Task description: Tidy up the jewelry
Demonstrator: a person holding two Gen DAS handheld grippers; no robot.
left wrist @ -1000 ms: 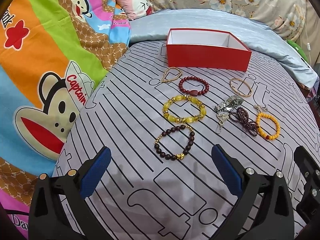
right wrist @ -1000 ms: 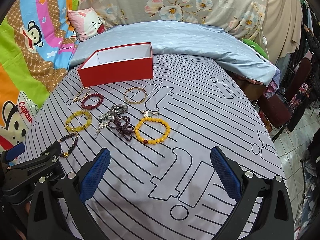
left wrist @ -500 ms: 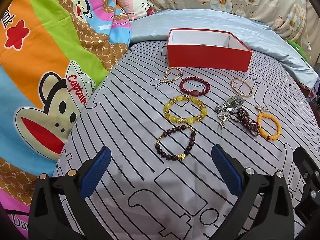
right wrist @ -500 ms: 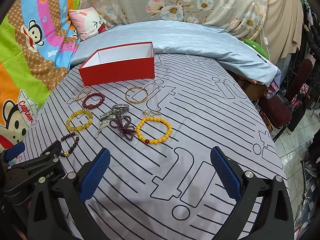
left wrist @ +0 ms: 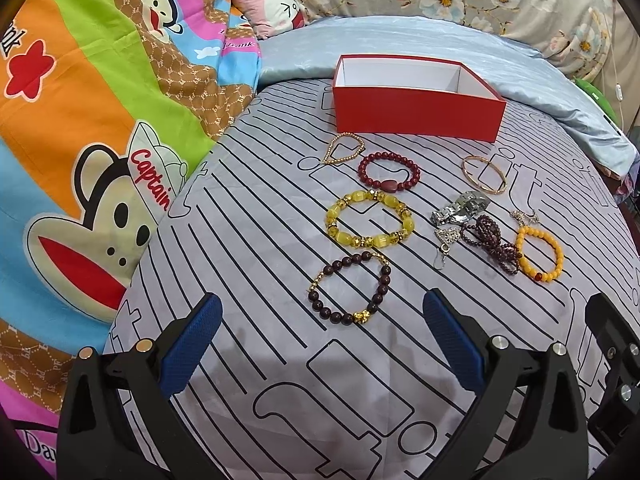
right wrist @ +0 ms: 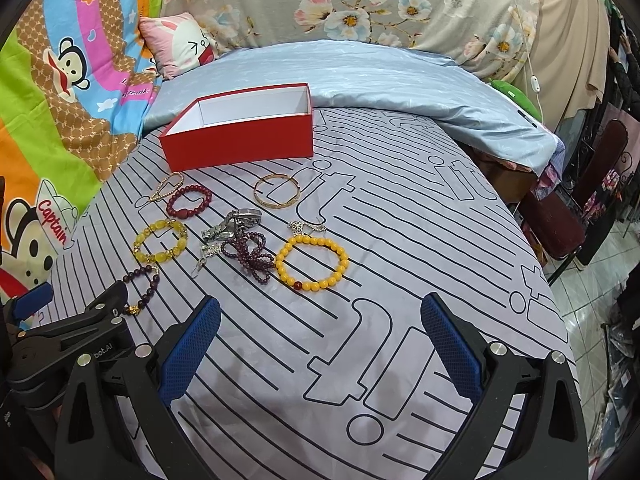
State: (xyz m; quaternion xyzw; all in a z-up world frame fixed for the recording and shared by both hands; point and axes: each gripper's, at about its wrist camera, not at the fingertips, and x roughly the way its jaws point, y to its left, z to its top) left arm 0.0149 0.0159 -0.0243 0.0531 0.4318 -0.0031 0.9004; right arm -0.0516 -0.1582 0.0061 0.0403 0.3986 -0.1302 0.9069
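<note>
An empty red box (left wrist: pixel 416 114) (right wrist: pixel 240 142) with a white inside stands at the far side of the striped grey cloth. In front of it lie several bracelets: a dark brown bead one (left wrist: pixel 347 286) nearest my left gripper (left wrist: pixel 320 340), a yellow one (left wrist: pixel 368 221), a dark red one (left wrist: pixel 389 171), a gold chain (left wrist: pixel 344 147), a gold bangle (left wrist: pixel 484 173), a silver watch band (left wrist: pixel 460 207), a purple strand (left wrist: pixel 490 242) and an orange bead bracelet (right wrist: pixel 312 258). My right gripper (right wrist: pixel 318 340) hangs just short of the orange one. Both grippers are open and hold nothing.
A cartoon monkey blanket (left wrist: pixel 80 120) rises on the left, and a light blue quilt (right wrist: pixel 360 76) with a pink pillow (right wrist: pixel 180 44) lies behind the box. The bed's right edge drops to a tiled floor with a dark chair (right wrist: pixel 568 216).
Both views have crept slightly forward and the jewelry sits a little lower in frame. Nothing on the cloth has moved and both grippers stay open.
</note>
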